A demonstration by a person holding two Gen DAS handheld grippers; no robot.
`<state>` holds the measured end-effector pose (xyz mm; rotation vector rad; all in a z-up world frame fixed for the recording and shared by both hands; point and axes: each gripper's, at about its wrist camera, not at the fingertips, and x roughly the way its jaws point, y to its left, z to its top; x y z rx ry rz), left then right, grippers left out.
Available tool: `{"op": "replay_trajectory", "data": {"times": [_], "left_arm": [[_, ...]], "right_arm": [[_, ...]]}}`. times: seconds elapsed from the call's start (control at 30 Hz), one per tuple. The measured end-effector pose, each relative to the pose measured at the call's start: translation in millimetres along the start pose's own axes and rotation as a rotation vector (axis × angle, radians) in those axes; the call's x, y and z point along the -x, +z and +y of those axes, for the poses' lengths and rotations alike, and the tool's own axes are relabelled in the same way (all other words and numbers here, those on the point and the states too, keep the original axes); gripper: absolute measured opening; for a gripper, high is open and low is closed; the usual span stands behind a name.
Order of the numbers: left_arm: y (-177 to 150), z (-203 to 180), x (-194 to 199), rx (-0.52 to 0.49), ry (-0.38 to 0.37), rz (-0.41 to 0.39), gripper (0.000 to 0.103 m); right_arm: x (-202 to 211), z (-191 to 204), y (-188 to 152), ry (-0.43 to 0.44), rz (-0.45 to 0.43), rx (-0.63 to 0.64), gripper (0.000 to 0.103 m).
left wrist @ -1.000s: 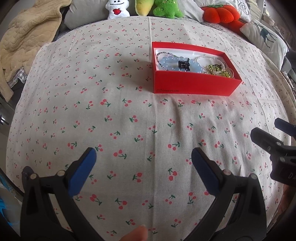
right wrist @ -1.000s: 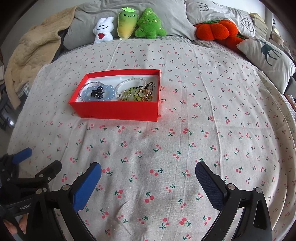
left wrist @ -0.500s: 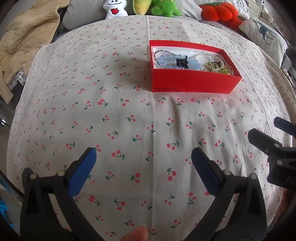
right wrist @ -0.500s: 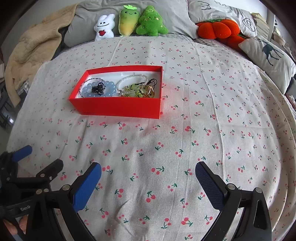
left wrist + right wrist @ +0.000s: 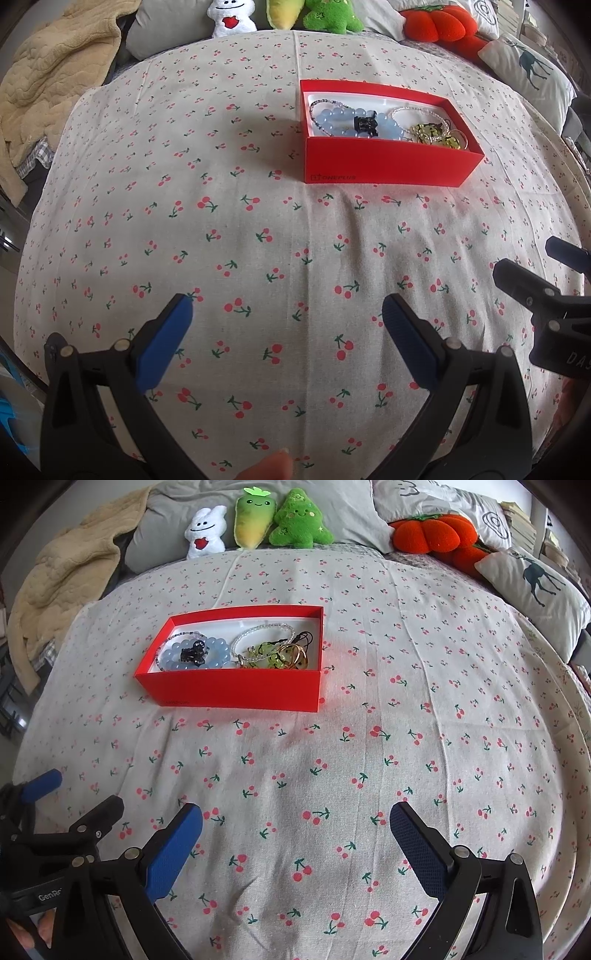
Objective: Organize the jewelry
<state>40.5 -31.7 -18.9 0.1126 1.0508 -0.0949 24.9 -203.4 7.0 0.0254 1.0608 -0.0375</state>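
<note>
Judging by the jewelry [image 5: 236, 648] all lying inside the red box [image 5: 236, 692] on the bed, sorting appears finished, with left tool [image 5: 288, 328] and right tool [image 5: 295, 834] released, empty, well apart from it.

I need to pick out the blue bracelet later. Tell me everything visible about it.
The blue bracelet is a loop of round, pale blue, glossy translucent beads. It lies flat in the left half of the open red box, on its white floor. A small black hair clip rests on it, and a thin dark-beaded strand curves along its left side.
</note>
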Motion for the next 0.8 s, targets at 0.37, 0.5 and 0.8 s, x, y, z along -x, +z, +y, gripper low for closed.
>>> {"op": "replay_trajectory", "data": {"times": [0.37, 0.5, 0.8], "left_arm": [[0, 0, -2, 0.003, 0.003, 0.010, 0.102], [0, 0, -3, 0.002, 0.004, 0.013, 0.102], [-11, 0, -5, 0.012, -0.001, 0.015, 0.102]], "right_arm": [[-1, 2, -1, -0.001, 0.002, 0.001, 0.102], [-1, 1, -1, -0.001, 0.001, 0.001, 0.102], [-4, 5, -11, -0.013, 0.014, -0.023, 0.102]]}}
